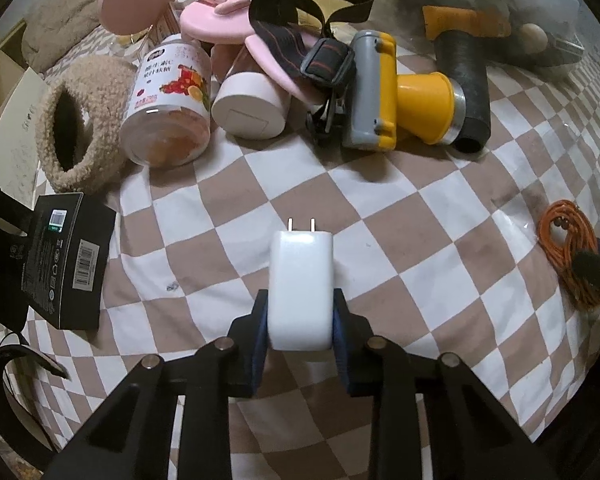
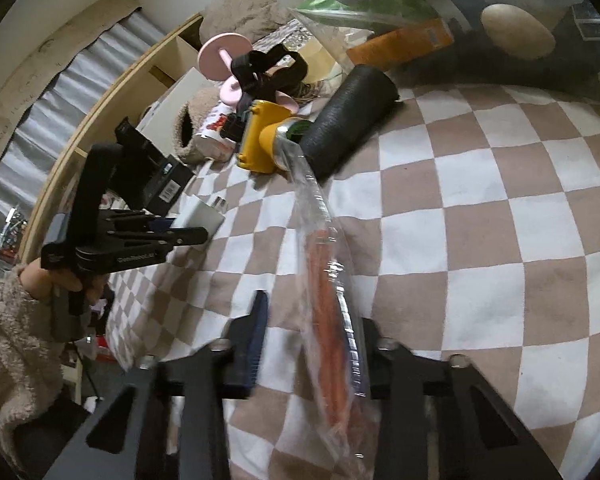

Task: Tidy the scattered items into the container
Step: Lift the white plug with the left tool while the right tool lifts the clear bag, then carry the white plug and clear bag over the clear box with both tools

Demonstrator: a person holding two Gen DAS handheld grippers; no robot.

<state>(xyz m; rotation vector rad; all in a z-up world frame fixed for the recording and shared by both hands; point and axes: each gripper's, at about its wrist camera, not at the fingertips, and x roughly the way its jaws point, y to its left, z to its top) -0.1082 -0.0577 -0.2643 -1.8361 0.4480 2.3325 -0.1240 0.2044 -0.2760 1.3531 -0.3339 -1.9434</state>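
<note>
Left wrist view: charger at frame centre on the cloth. Headlamp upper centre, jar upper left w/ fuzzy pouch left of it, box mid-left, cord coil far right.

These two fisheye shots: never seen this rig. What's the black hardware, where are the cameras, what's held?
There is no robot arm. A person holds a two-finger tool in each hand, and a camera on each looks forward along its fingers.

The left wrist view shows the left tool with its blue pads pressed on a white charger, prongs pointing away. The right wrist view shows that same tool from the side, with the person's hand and fluffy sleeve beneath it.

The right tool has a clear plastic bag with something orange inside between its fingers. One finger appears to touch it; the picture is blurred, so the grip is unclear.

On the checkered cloth lie a yellow headlamp, a candy jar, a black box and an orange cord.
</note>
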